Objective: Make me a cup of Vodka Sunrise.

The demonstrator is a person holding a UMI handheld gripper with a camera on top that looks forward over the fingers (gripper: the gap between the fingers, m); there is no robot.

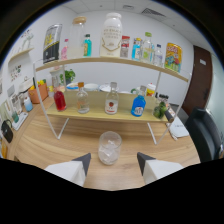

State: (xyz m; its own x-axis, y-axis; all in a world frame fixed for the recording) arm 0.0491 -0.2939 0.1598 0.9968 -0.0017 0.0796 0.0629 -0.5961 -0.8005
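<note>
Clear round drinking glass [109, 147] with ice lumps inside, upright on the light wooden table [45, 145]. Just ahead of the tongs [114, 161], in line with the gap between the two pale fingers [80, 165], not touched by either one. Tongs spread wide open, gripping nothing.

Behind the glass, a two-level wooden shelf with thin white legs [102, 114]. On the low level, left to right: clear bottle of red drink [59, 96], clear bottle with a silver cap [82, 98], clear bottle with a red and white label [112, 99], round bottle of blue drink [138, 104], small dark green bottle [160, 108].

On the top level, big white jug [110, 35] in the middle, with a small teal bottle [88, 45] just left of it and more bottles and boxes on both sides. Off to the right of the table, black chair [206, 131].
</note>
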